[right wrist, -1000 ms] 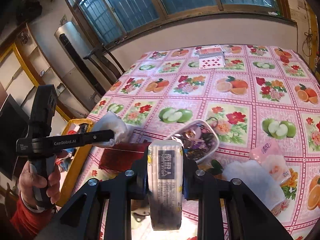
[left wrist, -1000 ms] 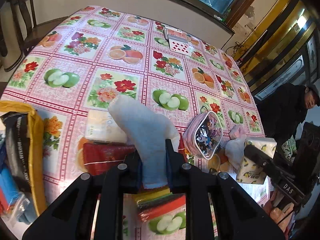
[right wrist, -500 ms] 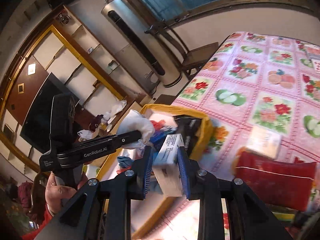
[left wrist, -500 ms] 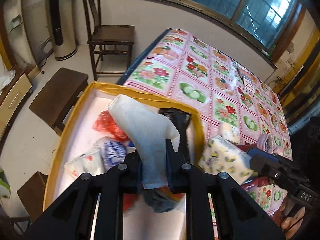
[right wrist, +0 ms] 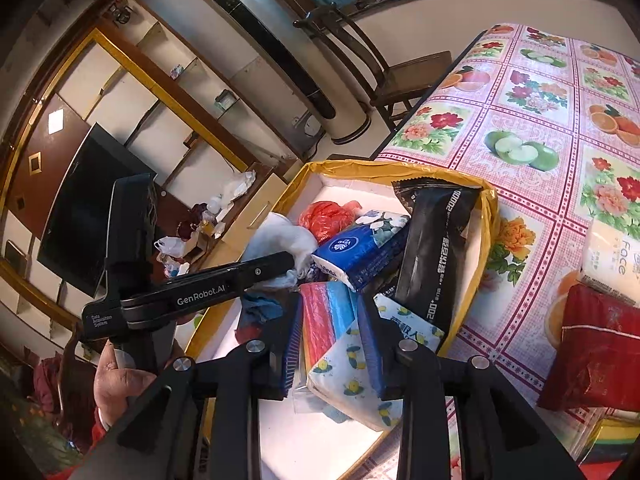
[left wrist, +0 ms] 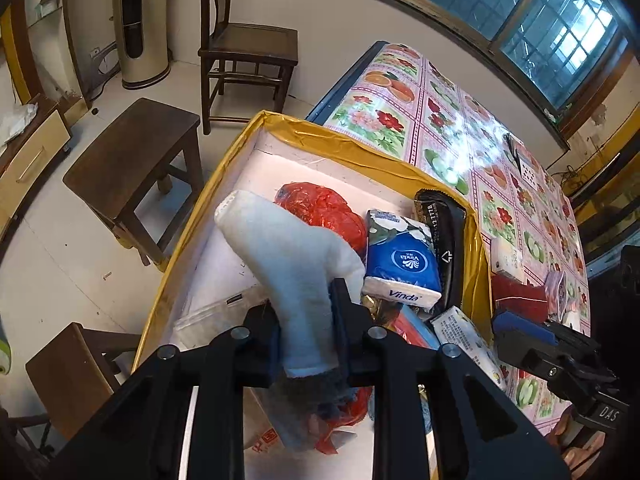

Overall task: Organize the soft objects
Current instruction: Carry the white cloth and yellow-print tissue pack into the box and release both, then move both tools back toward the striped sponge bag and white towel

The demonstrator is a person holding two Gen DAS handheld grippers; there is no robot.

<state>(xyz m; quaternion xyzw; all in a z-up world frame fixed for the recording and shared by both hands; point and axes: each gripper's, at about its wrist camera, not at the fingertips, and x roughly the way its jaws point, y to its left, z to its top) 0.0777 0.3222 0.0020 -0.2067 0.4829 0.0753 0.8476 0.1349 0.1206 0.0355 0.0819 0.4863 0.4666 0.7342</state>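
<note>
My left gripper is shut on a white sock and holds it above the yellow-rimmed box. The right wrist view shows that sock over the box's left side. My right gripper hangs open over the box's near end. A lemon-print tissue pack lies loose under its fingers on a rainbow-striped pack. Also in the box are a blue Vinda tissue pack, a black packet leaning on the rim, and a red plastic bag.
The box sits at the edge of the fruit-print table. A white tissue pack and a red bag lie on the table to its right. A stool and a chair stand on the floor beyond.
Both grippers swung from the table to the box. The right gripper let go of the lemon-print tissue pack, which now lies in the box. The left still holds the sock.
</note>
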